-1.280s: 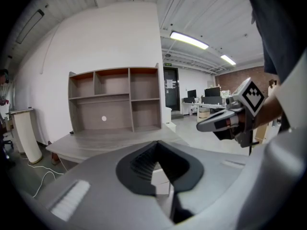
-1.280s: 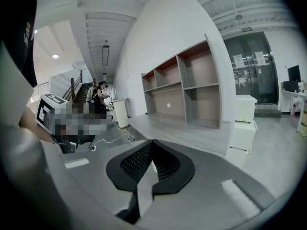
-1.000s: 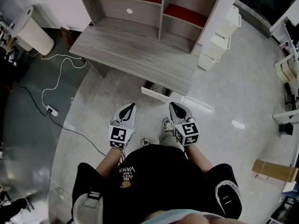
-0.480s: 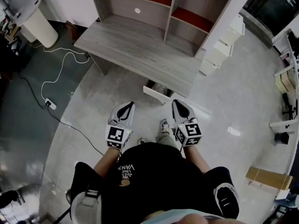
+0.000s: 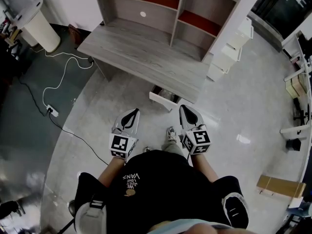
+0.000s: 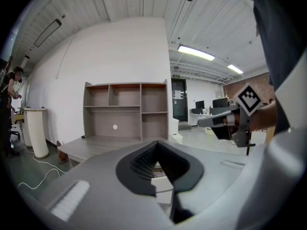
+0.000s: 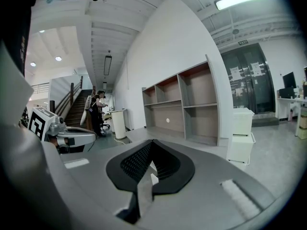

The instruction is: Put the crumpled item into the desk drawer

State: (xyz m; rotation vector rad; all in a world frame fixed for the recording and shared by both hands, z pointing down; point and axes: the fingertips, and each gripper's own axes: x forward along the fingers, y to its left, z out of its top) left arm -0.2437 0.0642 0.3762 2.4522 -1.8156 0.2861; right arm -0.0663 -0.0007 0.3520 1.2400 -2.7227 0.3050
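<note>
The grey wooden desk (image 5: 141,52) stands ahead of me, and its white-fronted drawer (image 5: 161,100) is pulled out a little beneath the near edge. Something dark grey shows inside the drawer, but I cannot tell what it is. No crumpled item is plainly in view. My left gripper (image 5: 131,112) (image 6: 156,143) and right gripper (image 5: 184,108) (image 7: 151,143) are held side by side at waist height. They point toward the desk, short of the drawer. Both are shut with nothing between the jaws.
A shelf unit (image 5: 161,4) rises at the desk's back. White drawer boxes (image 5: 229,48) stand to the desk's right. To the left a white cable and power strip (image 5: 51,112) lie on the floor, beyond them a white pedestal (image 5: 41,26). A cardboard box (image 5: 278,186) lies far right.
Both grippers have risen a little, still side by side and shut. The head view has shifted slightly, so the desk sits further right in the picture.
</note>
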